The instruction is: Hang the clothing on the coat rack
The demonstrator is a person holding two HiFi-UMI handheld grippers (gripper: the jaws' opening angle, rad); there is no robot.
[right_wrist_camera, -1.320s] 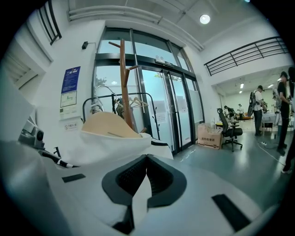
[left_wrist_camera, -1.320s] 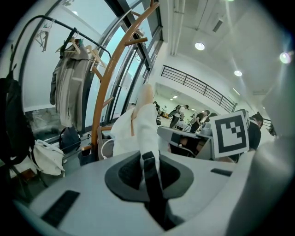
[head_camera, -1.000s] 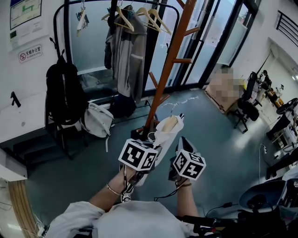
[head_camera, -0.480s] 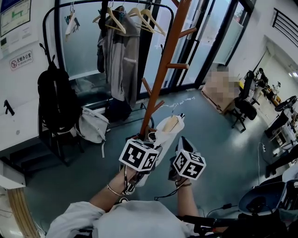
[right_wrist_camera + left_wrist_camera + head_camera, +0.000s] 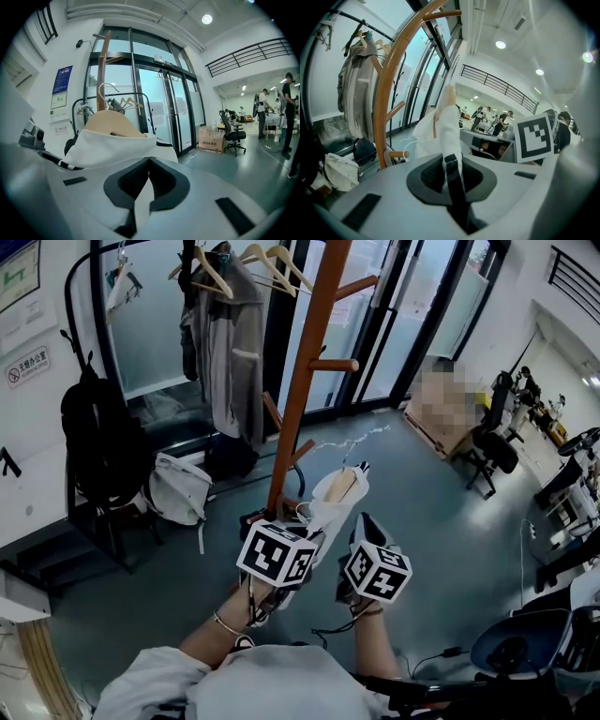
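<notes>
One white garment point(image 5: 330, 507) on one wooden hanger point(image 5: 112, 123) is held up in front of the person by two grippers. The left gripper point(image 5: 451, 161) is pinched on its white cloth and a black strip, and the right gripper point(image 5: 146, 180) on a fold of white cloth. Its length runs from the jaws up and away to the hook end, which points toward the one orange coat rack point(image 5: 305, 371), near but apart. Left of the rack hang one grey jacket point(image 5: 225, 343) and bare hangers point(image 5: 202, 268), with one black backpack point(image 5: 94, 437) and one white bag point(image 5: 178, 491) below.

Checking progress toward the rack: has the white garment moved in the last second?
Yes. In the head view the garment now lies farther right of the orange rack pole.
</notes>
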